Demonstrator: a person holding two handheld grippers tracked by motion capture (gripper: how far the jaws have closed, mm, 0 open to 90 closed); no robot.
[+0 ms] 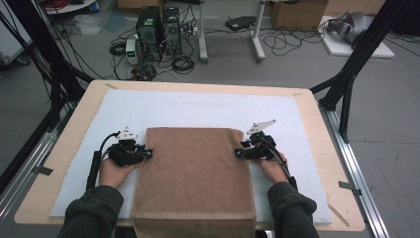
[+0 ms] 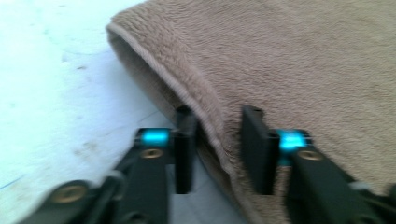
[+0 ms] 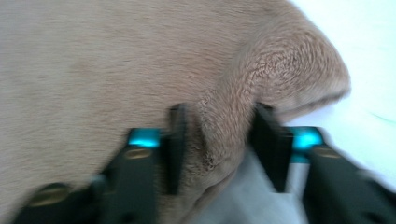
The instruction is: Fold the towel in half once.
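High view: your brown towel (image 1: 193,173) lies folded in the lower centre of the frame, on the white mat (image 1: 198,106) that covers the wooden table (image 1: 69,134); its near end hangs over the table's front edge. Your left gripper (image 1: 148,154) sits at the towel's left edge, left of centre, and your right gripper (image 1: 237,153) at its right edge, right of centre. Both point inward at the fabric. Your hands and dark sleeves enter from the bottom of the frame. Computer towers (image 1: 158,32) and loose cables stand on the floor at the top.

Left gripper view: the towel (image 2: 289,60) occupies the upper right, the mat (image 2: 51,93) the left. The hemmed edge of the towel runs down between your two jaws. One jaw stands below the edge over the mat, the other on top of the pile. A gap shows beside the fabric; the grip is not clenched.

Right gripper view: the towel (image 3: 93,65) covers the left and centre, the mat (image 3: 369,56) the right. A raised fold of towel edge sits between your jaws, one on each side. You have it bracketed; the picture is blurred, and I cannot tell whether the pads press on it.
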